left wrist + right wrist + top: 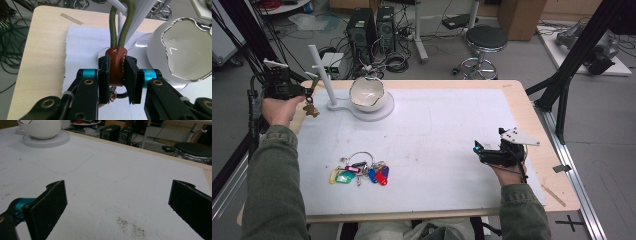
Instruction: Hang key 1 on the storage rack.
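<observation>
My left gripper (pixel 117 75) is shut on a brown leather key fob (pixel 115 65) by its two sides. The fob's green cord loop (pixel 122 22) runs up and around a peg of the white post stand (pixel 147 10). From the high view, the left gripper (pixel 311 89) is held above the table's far left corner, just left of the white post stand (pixel 323 75), and a brown piece (pixel 310 110) dangles under it. My right gripper (pixel 479 149) rests on the white mat at the right. Its jaws (pixel 117 202) stand wide open with nothing between them.
A white bowl (pixel 367 94) with a silvery rim sits on the stand's round base beside the post. A bunch of keys with coloured tags (pixel 359 172) lies on the white mat (pixel 437 125) at the front left. A stool (pixel 484 40) and computer towers stand behind the table.
</observation>
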`<state>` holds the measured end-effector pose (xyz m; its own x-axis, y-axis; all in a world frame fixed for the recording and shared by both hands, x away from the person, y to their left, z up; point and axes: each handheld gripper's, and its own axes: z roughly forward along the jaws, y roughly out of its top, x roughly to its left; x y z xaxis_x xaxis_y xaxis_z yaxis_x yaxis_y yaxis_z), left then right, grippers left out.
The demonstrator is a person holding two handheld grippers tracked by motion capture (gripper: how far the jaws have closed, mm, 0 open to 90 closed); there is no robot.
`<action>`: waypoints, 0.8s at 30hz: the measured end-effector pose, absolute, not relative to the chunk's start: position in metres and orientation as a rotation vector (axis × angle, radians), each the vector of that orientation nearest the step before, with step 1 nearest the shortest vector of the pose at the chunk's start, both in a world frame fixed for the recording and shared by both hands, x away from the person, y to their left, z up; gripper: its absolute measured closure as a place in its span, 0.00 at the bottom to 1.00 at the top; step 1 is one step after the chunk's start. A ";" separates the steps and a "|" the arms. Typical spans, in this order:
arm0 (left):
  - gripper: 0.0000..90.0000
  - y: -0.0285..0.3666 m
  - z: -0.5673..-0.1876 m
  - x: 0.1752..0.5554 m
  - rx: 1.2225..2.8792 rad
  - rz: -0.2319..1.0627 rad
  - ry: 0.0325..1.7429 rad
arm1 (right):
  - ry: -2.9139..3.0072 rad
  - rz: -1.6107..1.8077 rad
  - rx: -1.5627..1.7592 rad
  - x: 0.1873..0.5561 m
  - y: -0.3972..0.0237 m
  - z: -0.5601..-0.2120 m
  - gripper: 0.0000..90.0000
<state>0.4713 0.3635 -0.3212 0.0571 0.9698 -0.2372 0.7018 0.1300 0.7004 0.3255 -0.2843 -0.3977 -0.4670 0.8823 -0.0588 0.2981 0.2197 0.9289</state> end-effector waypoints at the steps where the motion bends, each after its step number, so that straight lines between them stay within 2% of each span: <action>1: 0.82 0.363 -0.321 0.471 1.637 0.497 1.700 | 1.890 1.241 1.088 0.326 -0.284 -0.398 0.01; 11: 0.56 0.363 -0.316 0.463 1.648 0.462 1.635 | 1.888 1.237 1.098 0.326 -0.284 -0.398 0.01; 15: 0.49 0.364 -0.314 0.460 1.642 0.426 1.632 | 1.885 1.239 1.094 0.326 -0.285 -0.398 0.01; 19: 0.29 0.366 -0.316 0.458 1.652 0.366 1.628 | 1.887 1.244 1.100 0.326 -0.284 -0.398 0.01; 22: 0.02 0.361 -0.317 0.456 1.680 0.428 1.664 | 1.882 1.245 1.094 0.326 -0.285 -0.397 0.01; 24: 0.02 0.359 -0.315 0.455 1.678 0.442 1.645 | 1.883 1.245 1.093 0.326 -0.285 -0.397 0.01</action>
